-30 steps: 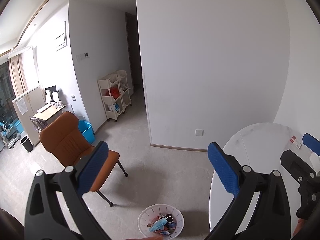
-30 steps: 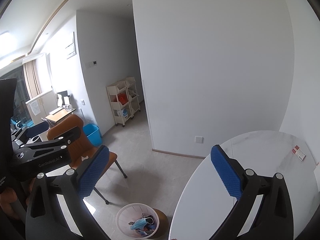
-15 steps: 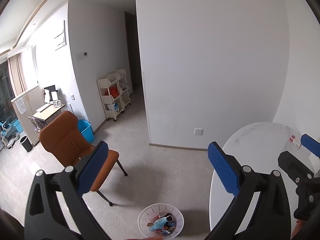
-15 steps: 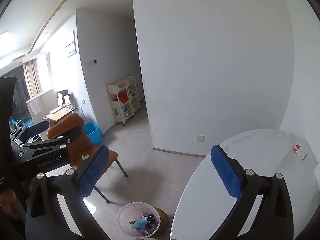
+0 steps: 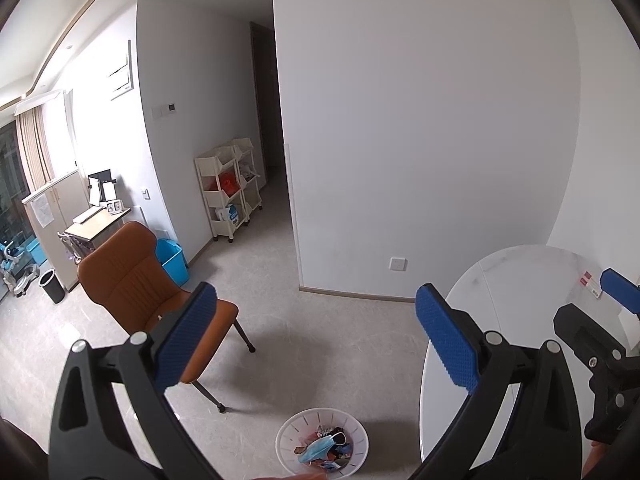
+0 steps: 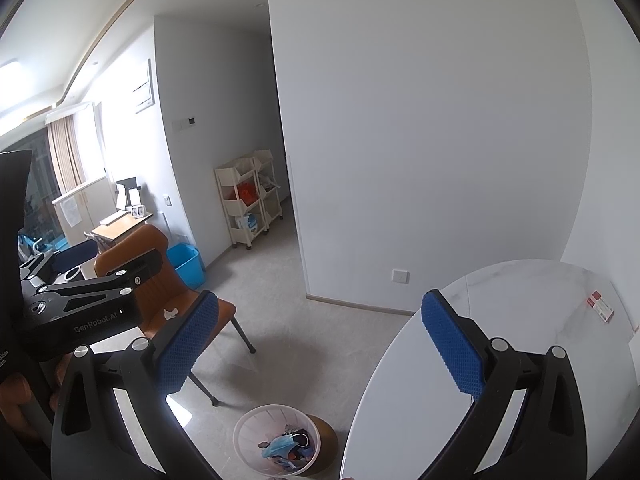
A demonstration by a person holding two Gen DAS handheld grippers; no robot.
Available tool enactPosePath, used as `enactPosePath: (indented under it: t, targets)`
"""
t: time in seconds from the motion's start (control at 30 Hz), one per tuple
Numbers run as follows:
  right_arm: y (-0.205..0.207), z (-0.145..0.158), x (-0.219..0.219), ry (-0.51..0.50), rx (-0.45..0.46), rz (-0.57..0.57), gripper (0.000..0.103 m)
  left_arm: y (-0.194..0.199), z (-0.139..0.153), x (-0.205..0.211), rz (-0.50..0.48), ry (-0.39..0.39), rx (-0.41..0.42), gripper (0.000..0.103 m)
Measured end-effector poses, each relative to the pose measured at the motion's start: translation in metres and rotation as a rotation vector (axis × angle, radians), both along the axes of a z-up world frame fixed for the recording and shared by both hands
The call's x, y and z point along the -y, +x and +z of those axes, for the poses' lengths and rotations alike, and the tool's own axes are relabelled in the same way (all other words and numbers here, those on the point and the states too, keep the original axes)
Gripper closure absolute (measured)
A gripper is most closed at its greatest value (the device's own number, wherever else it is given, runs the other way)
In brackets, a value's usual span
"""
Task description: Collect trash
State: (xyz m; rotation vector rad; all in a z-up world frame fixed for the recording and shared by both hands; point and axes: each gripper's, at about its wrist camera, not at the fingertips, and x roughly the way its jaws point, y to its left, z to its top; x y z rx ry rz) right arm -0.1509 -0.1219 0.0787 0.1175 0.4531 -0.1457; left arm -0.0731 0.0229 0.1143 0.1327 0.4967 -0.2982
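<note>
A white slotted trash basket [image 5: 288,438] stands on the floor below both grippers, holding a blue face mask [image 5: 316,449] and other scraps; it also shows in the right wrist view [image 6: 248,432]. My left gripper [image 5: 316,336] is open and empty, high above the basket. My right gripper [image 6: 320,344] is open and empty, held above the table edge. A small white crumpled scrap [image 6: 171,313] lies on the orange chair seat. A red and white packet [image 6: 600,306] lies at the far side of the round white table [image 6: 520,320].
An orange chair [image 5: 132,280] stands left of the basket, with a blue bin [image 5: 173,261] behind it. A cream shelf cart [image 5: 230,188] stands by the hallway. A desk and black waste bin [image 5: 52,286] are at the far left.
Both grippers have shifted very slightly; the view of the room is almost the same. Both stay open and empty.
</note>
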Motion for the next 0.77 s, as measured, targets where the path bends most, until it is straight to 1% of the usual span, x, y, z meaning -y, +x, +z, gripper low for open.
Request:
enactPosePath:
  t: [0.3, 0.4, 0.5, 0.6, 0.77]
  targets:
    - [0.0021, -0.0003, 0.0004, -0.001, -0.005, -0.001, 0.002, 0.0001, 0.0001, -0.0002, -0.002, 0.001, 0.003, 0.008]
    - [0.0029, -0.0005, -0.0001, -0.001, -0.007, -0.001, 0.002, -0.0010, -0.0041, -0.0004, -0.002, 0.004, 0.014, 0.008]
    - [0.0043, -0.0012, -0.0017, 0.001, -0.009, -0.001, 0.002, -0.0001, -0.0068, 0.0019, -0.014, 0.004, -0.001, 0.008]
    - [0.0036, -0.0014, -0.0004, 0.000, -0.010, -0.003, 0.002, 0.0017, -0.0068, 0.0044, -0.009, 0.011, -0.004, 0.008]
    - [0.0039, -0.0015, -0.0019, 0.000, -0.011, -0.002, 0.002, 0.0057, -0.0035, 0.0031, -0.001, -0.001, -0.020, 0.008]
